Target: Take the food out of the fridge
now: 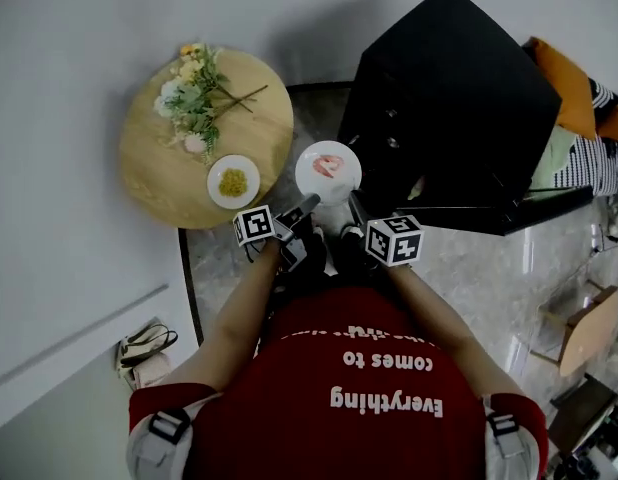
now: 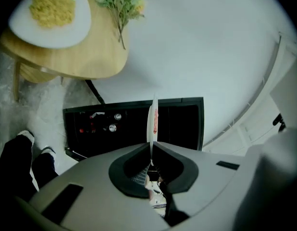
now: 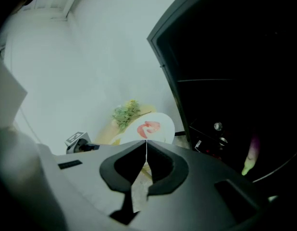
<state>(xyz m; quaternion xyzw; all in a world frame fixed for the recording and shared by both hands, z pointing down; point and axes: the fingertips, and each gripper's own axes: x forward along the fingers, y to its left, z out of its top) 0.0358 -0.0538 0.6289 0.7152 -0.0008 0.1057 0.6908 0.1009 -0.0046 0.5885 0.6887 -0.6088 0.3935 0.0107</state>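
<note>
Plate (image 1: 339,184) face up, rim pinched by left tongs (image 1: 311,201), right tongs (image 1: 351,200).

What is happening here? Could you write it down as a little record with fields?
carried: plate of pink food, white, in the air between fridge and table
left gripper: shut on the plate's rim
right gripper: shut on the same plate's rim
fridge: black, open, things inside
table: round, wooden
on the table: flowers; plate of yellow food

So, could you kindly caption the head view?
Left gripper and right gripper hold a plate of pink food beside the black fridge.
</note>
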